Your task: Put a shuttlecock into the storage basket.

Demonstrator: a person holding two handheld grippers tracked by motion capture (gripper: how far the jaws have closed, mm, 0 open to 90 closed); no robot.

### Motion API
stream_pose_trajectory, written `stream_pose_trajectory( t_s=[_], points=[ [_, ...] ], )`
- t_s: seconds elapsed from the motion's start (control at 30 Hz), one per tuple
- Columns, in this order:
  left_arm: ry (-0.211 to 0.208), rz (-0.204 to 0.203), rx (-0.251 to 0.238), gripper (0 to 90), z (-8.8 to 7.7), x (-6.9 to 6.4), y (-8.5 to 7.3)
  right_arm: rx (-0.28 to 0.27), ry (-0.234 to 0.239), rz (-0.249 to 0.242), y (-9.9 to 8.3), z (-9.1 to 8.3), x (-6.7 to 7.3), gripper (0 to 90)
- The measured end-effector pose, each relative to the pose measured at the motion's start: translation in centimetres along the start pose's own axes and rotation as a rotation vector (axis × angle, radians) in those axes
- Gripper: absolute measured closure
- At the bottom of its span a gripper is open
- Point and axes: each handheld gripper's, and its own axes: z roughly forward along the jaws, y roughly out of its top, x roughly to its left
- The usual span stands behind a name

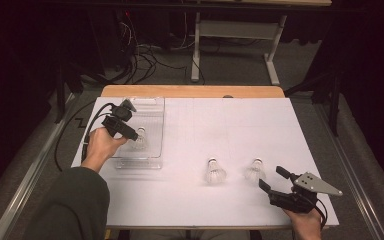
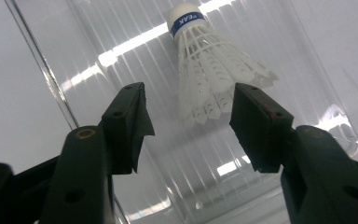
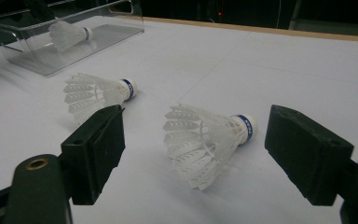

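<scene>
In the clear plastic tray (image 1: pixel 152 150) at the left of the white table (image 1: pixel 240 125), one shuttlecock (image 1: pixel 139 140) lies on its side, and my left tongs (image 1: pixel 130 131) hang right over it. Seen along them in the left gripper view, the jaws stand apart, and the shuttlecock (image 2: pixel 212 74) lies on the ribbed tray floor (image 2: pixel 135 42) between and just beyond them, its white cork with the blue band pointing away from me and its skirt toward the tips. The pads do not press on it; the right-hand pad sits just beside the edge of the skirt, and I cannot tell whether it brushes the feathers.

My right tongs (image 1: pixel 272 179) are low at the near right of the table, jaws wide apart and holding nothing. Two more shuttlecocks lie on the bare table in front of them: the nearer shuttlecock (image 1: pixel 255 171) just ahead of the tips, and the middle shuttlecock (image 1: pixel 214 171) a little further left. In the right gripper view the nearer shuttlecock (image 3: pixel 205 140) lies on its side in the gap between the jaws, cork to the right, clear of both pads, while the middle one (image 3: pixel 98 93) lies beyond the left jaw and the tray (image 3: pixel 37 51) with its shuttlecock (image 3: pixel 67 33) stands far back.
</scene>
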Motion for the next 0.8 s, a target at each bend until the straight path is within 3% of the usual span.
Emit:
stream_pose_trajectory(
  t_s=[0.4,0.8],
  points=[
    [0.0,0.012,-0.028,39.4,-1.0,-0.6,-0.7,-0.003,0.001,0.001,0.0,-0.1,0.1,20.7],
    [-0.006,0.019,-0.072,39.3,-2.1,-1.2,-1.3,-0.003,0.002,0.002,0.0,0.0,0.0,20.7]
  ],
)
